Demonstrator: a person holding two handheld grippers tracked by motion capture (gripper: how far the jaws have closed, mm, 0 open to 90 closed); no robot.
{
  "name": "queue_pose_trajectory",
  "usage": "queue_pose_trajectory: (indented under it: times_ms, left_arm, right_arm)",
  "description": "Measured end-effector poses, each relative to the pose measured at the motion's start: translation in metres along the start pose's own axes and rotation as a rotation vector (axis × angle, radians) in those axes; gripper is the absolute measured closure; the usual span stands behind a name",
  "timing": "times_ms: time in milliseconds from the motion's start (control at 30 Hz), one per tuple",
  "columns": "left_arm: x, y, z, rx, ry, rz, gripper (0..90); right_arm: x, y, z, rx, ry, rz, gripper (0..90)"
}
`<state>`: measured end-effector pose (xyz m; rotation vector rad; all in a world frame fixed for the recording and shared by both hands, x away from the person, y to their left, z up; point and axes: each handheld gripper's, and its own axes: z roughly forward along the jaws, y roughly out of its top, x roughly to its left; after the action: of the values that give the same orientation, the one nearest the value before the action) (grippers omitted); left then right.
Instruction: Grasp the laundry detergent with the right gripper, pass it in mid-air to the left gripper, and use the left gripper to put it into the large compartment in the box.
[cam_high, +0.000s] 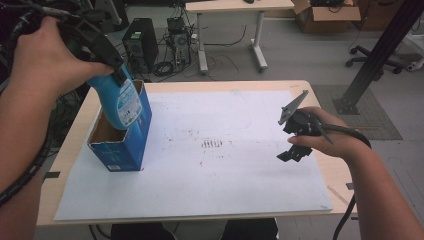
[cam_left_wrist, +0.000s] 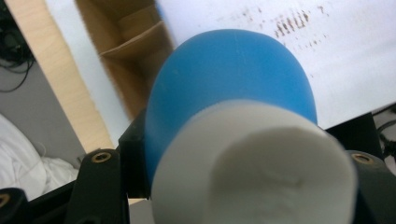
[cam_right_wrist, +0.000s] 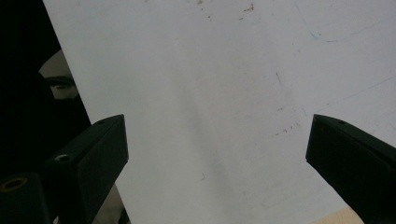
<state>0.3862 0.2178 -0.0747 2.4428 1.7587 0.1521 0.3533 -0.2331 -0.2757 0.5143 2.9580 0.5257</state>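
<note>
A blue plastic bottle with a white-and-blue label hangs tilted, its lower end at the open top of a blue cardboard box at the table's left. My left gripper is shut on the bottle's upper part. In the left gripper view the blue body and white end sit between the jaws of the left gripper, above the box's brown inside with its cardboard divider. My right gripper is open with nothing in it, low over the white sheet at the right. In its own view the right gripper shows both jaws wide apart.
The white sheet, with dark smudges at its middle, covers most of the wooden table. Beyond the far edge are computer towers with cables, another desk and a black slanted post at the right.
</note>
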Motion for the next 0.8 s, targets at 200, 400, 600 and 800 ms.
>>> queue_pose_trajectory:
  times_ms: [200,400,600,800]
  left_arm:
    - [0.018,0.003,-0.001,0.016,0.057,-0.132,38.2]
    - [0.029,0.004,0.001,0.022,0.041,-0.196,38.2]
    - [0.035,0.005,0.005,0.029,0.064,-0.235,38.2]
    - [0.041,0.007,0.014,0.028,0.062,-0.251,38.1]
  right_arm:
    - [0.006,0.012,-0.004,0.033,0.013,-0.056,6.2]
    - [0.006,0.018,0.0,0.049,0.024,-0.07,6.3]
    - [0.003,0.016,0.003,0.063,0.033,-0.067,6.4]
    - [0.004,0.016,0.004,0.062,0.045,-0.069,6.4]
